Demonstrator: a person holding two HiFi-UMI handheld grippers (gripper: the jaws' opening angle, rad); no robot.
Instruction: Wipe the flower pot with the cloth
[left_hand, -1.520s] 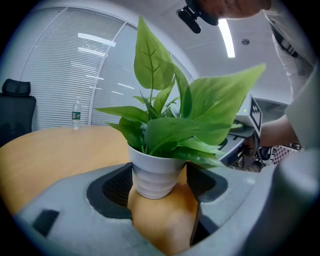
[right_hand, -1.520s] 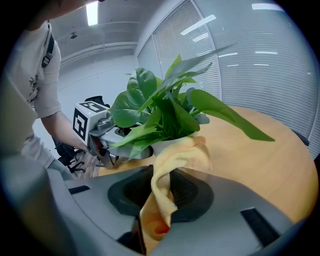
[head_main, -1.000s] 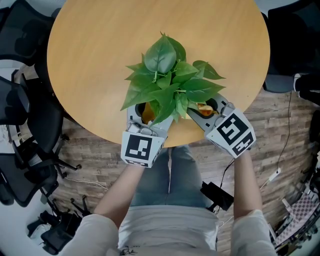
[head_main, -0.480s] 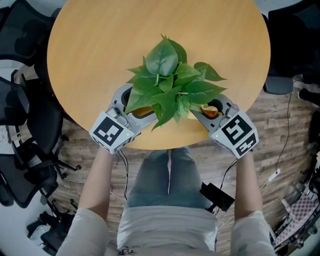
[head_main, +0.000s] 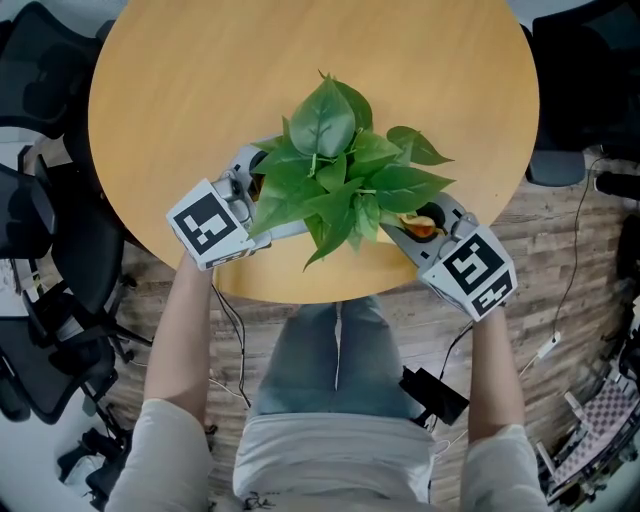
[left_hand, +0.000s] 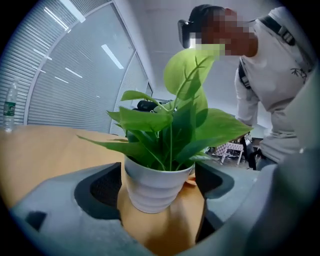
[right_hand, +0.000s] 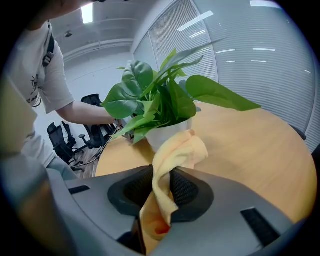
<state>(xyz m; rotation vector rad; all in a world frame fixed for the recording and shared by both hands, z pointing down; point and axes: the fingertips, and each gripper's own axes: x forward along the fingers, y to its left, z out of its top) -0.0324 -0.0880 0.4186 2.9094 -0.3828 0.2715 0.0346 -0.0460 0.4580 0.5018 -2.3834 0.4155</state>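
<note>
Flower pot (right_hand: 167, 135) lies at twelve o'clock from the right gripper (right_hand: 161, 189) (clamped on the cloth (right_hand: 176, 152)), just beyond it.

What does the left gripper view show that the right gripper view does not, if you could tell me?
Only the left gripper view: the left gripper's jaws, which have just been opening, stand apart with the white pot between them, not pressing on it; a bottle stands far left on the wooden table. Only the right gripper view: the right gripper shut on the yellow cloth, with office chairs behind. Both: the leafy plant in its pot on the table.
</note>
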